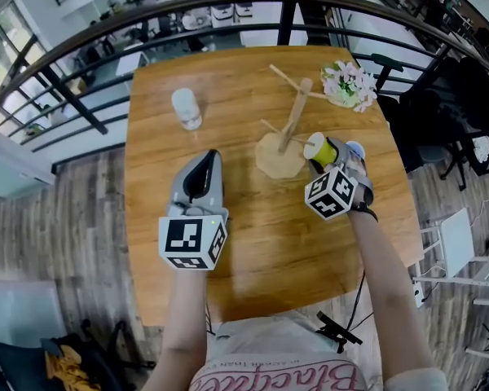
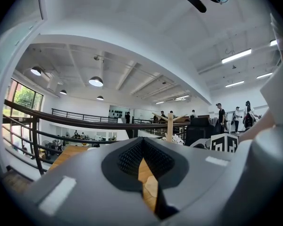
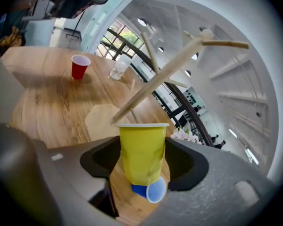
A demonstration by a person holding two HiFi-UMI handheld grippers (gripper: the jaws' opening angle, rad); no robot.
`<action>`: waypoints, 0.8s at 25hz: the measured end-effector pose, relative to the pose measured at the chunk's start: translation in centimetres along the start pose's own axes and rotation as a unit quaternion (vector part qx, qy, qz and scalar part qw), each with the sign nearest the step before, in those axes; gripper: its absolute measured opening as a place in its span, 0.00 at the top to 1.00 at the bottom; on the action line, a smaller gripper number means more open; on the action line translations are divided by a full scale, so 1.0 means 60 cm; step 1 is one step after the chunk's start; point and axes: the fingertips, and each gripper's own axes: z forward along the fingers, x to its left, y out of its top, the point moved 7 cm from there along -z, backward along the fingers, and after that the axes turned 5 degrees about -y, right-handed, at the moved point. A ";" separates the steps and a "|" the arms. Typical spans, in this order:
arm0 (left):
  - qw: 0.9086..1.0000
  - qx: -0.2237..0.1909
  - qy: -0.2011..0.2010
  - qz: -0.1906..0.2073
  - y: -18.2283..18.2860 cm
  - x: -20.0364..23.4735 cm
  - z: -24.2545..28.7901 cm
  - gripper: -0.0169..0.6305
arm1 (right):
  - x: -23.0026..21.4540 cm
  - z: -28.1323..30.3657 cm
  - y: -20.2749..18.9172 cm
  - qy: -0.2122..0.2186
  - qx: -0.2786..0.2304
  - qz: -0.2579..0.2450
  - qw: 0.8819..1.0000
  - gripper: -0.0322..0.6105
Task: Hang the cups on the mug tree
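The wooden mug tree (image 1: 292,119) stands on its flat base (image 1: 275,156) at the middle right of the table, and no cup hangs on its pegs. My right gripper (image 1: 326,156) is shut on a yellow cup (image 1: 319,147) just right of the base. In the right gripper view the yellow cup (image 3: 142,152) sits upright between the jaws, with the tree's pole (image 3: 166,73) slanting behind it. A blue cup (image 3: 152,190) lies on its side below it. My left gripper (image 1: 202,163) is shut and empty, left of the base; its jaws (image 2: 144,163) meet tightly.
A clear cup (image 1: 186,108) stands at the table's back left, and the right gripper view also shows a red cup (image 3: 79,66) near it. A pot of flowers (image 1: 350,85) sits at the back right corner. A black railing (image 1: 228,10) runs behind the table (image 1: 253,251).
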 end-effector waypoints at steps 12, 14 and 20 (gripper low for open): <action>1.000 0.005 0.000 -0.013 -0.022 0.017 0.014 0.96 | 0.022 0.047 0.037 -0.024 0.029 -0.233 0.972 0.51; 1.000 0.005 0.002 -0.014 -0.023 0.021 0.013 0.96 | 0.031 0.050 0.041 -0.024 0.033 -0.259 0.965 0.51; 1.000 0.009 0.006 -0.014 -0.026 0.028 0.005 0.96 | 0.060 0.053 0.051 -0.018 0.037 -0.323 0.946 0.51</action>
